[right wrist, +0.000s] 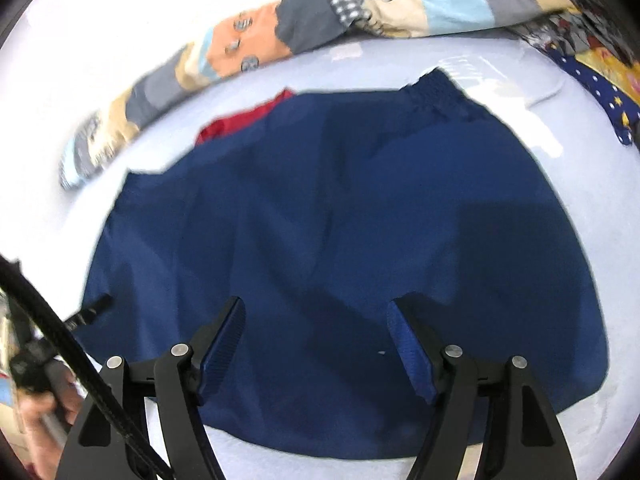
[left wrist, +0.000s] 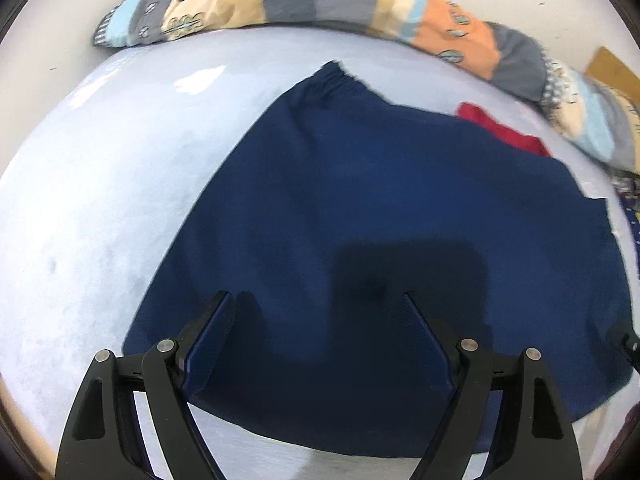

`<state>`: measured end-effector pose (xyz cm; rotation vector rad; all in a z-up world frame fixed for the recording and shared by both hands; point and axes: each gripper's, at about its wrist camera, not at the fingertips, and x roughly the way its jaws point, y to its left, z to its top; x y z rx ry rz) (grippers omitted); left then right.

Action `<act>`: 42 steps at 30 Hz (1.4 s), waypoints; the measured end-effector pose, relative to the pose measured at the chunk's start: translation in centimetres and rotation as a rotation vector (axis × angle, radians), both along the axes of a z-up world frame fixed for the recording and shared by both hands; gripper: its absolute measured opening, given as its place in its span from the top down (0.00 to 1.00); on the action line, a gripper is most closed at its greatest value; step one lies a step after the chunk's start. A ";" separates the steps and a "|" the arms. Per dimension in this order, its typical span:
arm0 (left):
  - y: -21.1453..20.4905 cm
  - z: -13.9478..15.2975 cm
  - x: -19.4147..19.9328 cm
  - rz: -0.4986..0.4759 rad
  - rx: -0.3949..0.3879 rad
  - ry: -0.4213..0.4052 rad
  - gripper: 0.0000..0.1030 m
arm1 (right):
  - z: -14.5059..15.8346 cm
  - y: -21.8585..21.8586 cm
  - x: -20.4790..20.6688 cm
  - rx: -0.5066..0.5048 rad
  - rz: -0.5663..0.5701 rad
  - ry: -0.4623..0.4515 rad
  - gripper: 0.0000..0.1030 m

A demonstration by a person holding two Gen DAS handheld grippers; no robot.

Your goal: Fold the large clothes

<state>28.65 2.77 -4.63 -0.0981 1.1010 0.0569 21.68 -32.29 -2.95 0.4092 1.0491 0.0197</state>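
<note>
navy garment (left wrist: 380, 220) lies flat on pale bed sheet (left wrist: 100, 200), patchwork quilt (left wrist: 320, 0) behind; both grippers gape, holding nothing.

bright, even light w/ white glare at top. both views motion-blurred, strong fisheye bend + dark vignette at edges. gripper shadows fall on navy garment (left wrist: 360, 208); patchwork quilt (right wrist: 400, 4) smeared.

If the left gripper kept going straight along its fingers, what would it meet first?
Most likely the navy garment, which lies spread on the pale bed surface ahead of the open left gripper. Depth is unclear, so this is a judgement.
</note>
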 end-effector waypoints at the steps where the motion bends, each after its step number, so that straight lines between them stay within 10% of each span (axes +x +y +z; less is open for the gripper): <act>1: -0.3 0.3 -0.1 -0.006 0.003 -0.018 0.19 | 0.5 -0.8 -0.3 -0.002 -0.021 -0.015 0.25; 12: -3.6 -1.4 0.3 -0.111 0.083 0.054 0.19 | 0.7 -12.3 -4.4 0.047 -0.258 0.013 0.24; 18: -4.4 0.1 0.0 -0.146 -0.034 -0.015 0.19 | -0.7 -16.2 -6.5 0.227 -0.301 0.043 0.21; 32: -8.3 -0.5 -0.3 -0.231 -0.069 -0.006 0.19 | -6.4 -17.2 -8.0 0.648 -0.324 0.147 0.20; 42: -8.7 -0.1 -0.7 -0.247 -0.080 -0.009 0.19 | -6.7 -15.2 -4.8 0.587 -0.323 0.091 0.18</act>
